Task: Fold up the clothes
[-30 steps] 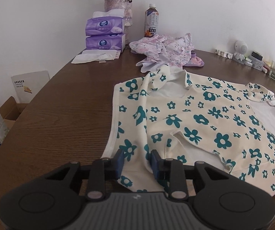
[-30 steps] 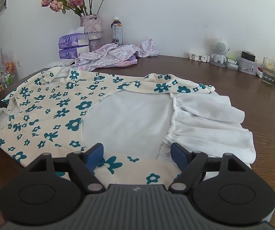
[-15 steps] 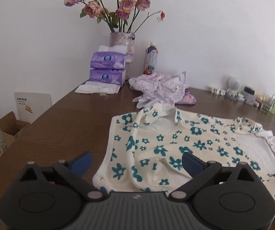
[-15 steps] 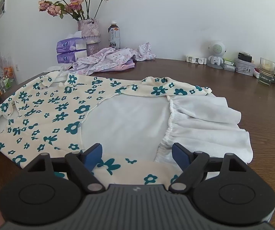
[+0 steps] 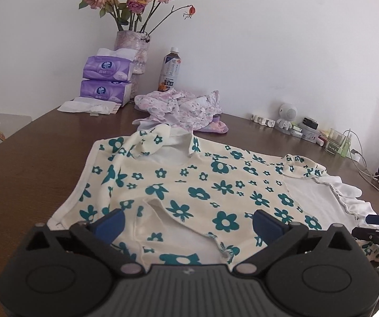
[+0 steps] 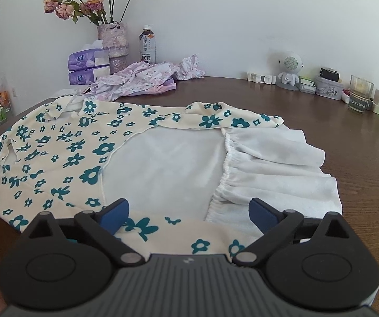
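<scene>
A cream garment with teal flowers (image 5: 202, 192) lies spread on the brown table, with a white lining panel and a white ruffled hem (image 6: 274, 163); it also shows in the right wrist view (image 6: 65, 155). My left gripper (image 5: 186, 223) is open and empty, just above the garment's near edge by the left sleeve. My right gripper (image 6: 188, 212) is open and empty, over the near edge where the flowered cloth meets the white lining. Its fingertips show at the right of the left wrist view (image 5: 377, 219).
A crumpled pink floral garment (image 5: 181, 111) lies at the back. Behind it stand a vase of roses (image 5: 132, 50), two purple tissue packs (image 5: 106, 79) and a bottle (image 5: 170, 72). A small white robot figure (image 6: 290, 71), a glass (image 6: 360, 93) and cables line the back right of the table (image 5: 31, 163).
My left gripper has opened, letting go of the garment's near edge, and has drawn back and tilted up. My right gripper stays open and has barely moved.
</scene>
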A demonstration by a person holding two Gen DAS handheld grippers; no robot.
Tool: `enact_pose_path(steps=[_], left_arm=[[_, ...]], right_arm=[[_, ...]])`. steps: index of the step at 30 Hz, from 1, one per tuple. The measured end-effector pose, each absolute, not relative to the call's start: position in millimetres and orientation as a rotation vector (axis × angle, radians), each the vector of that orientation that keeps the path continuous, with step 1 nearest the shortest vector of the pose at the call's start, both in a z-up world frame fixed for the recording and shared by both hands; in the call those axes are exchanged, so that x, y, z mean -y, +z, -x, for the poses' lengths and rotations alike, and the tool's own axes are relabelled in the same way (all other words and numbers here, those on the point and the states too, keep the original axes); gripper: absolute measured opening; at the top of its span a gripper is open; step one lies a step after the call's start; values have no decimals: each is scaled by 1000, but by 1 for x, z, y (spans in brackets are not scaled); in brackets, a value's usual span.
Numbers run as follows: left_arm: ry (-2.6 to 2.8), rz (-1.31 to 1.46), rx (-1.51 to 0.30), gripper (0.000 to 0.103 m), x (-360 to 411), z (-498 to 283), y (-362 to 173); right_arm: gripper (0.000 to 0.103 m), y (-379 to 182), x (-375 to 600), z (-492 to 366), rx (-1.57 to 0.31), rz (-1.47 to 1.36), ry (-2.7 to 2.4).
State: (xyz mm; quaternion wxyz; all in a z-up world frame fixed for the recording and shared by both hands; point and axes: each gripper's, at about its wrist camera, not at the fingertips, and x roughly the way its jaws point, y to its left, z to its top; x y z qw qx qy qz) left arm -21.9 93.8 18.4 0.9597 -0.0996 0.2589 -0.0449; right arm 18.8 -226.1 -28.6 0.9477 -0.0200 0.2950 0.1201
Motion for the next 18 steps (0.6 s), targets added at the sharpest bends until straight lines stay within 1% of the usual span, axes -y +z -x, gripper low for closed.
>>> enact_pose_path(steps=[11, 18], left_arm=[[-198, 133, -507, 103, -57, -2, 22], [-198, 90, -568, 103, -49, -13, 15]], right_arm=[[102, -30, 224, -24, -640, 43, 220], [102, -27, 216, -29, -628, 7, 240]])
